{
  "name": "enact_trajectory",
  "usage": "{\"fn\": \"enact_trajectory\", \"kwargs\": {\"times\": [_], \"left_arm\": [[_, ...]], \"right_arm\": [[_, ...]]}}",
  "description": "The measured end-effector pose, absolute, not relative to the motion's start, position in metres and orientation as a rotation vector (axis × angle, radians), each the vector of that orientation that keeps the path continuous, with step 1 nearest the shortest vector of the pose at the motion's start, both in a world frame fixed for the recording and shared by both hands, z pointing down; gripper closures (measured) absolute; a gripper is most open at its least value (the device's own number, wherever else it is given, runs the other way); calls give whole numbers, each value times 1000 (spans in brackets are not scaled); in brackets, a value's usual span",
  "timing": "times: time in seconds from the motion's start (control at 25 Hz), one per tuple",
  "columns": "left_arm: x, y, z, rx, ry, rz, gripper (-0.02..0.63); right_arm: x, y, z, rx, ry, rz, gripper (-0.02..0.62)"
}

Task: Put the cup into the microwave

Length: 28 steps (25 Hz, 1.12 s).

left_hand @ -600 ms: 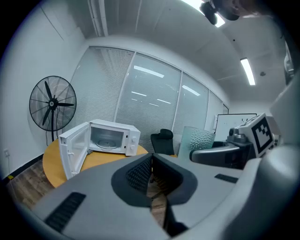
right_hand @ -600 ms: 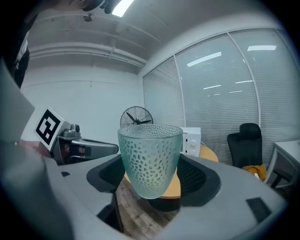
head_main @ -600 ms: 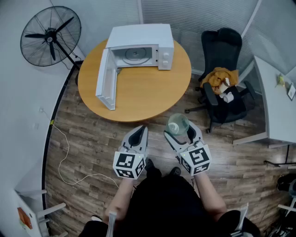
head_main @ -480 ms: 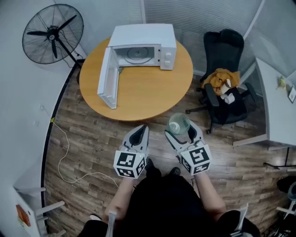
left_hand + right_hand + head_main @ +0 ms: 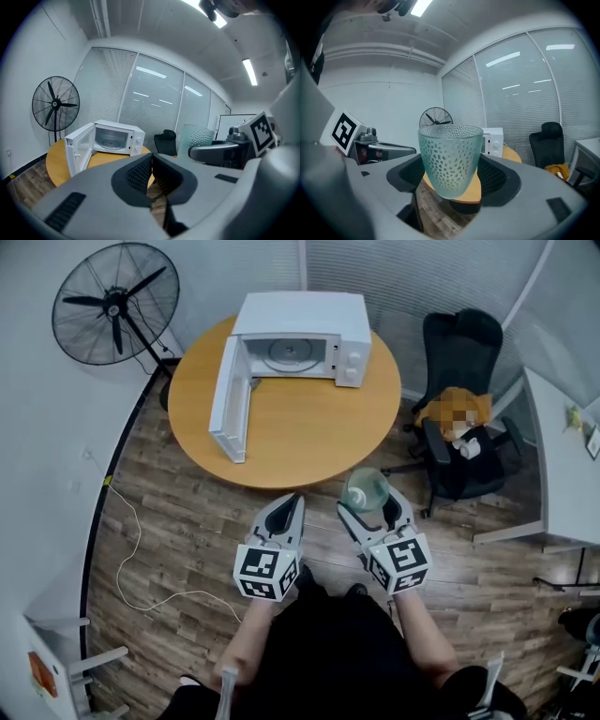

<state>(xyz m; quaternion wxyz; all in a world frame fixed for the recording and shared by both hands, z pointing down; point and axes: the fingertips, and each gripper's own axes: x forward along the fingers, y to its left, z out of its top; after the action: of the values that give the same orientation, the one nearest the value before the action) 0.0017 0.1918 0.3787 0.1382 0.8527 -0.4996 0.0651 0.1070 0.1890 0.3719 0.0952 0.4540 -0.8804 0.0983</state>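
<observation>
A pale green dimpled glass cup (image 5: pixel 450 159) stands upright between the jaws of my right gripper (image 5: pixel 367 507), which is shut on it; in the head view the cup (image 5: pixel 365 491) hangs over the wooden floor just short of the table's near edge. The white microwave (image 5: pixel 298 336) sits at the far side of the round wooden table (image 5: pixel 300 432), its door (image 5: pixel 231 399) swung wide open to the left and its turntable showing. My left gripper (image 5: pixel 286 514) is shut with nothing in it, beside the right one. The left gripper view shows the microwave (image 5: pixel 112 138) ahead to the left.
A black standing fan (image 5: pixel 116 304) is at the back left. A black office chair (image 5: pixel 459 418) with clothes on it stands right of the table, and a white desk (image 5: pixel 567 465) lies further right. A white cable (image 5: pixel 131 549) trails on the floor at left.
The table and microwave have slid slightly down and right in the head view as the person comes nearer. Both grippers keep their places, the cup still held.
</observation>
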Motion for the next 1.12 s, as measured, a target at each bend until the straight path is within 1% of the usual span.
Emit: {"fn": "enact_trajectory", "kwargs": {"times": [0.4, 0.76, 1.12], "left_arm": [[-21, 185, 384, 2496, -1389, 190, 607], [-41, 185, 396, 2468, -1371, 202, 607], [-57, 161, 402, 2430, -1401, 207, 607]], "right_arm": [[80, 181, 378, 1360, -2595, 304, 236], [55, 177, 392, 1346, -2575, 395, 236], [37, 148, 398, 1290, -2595, 411, 236]]}}
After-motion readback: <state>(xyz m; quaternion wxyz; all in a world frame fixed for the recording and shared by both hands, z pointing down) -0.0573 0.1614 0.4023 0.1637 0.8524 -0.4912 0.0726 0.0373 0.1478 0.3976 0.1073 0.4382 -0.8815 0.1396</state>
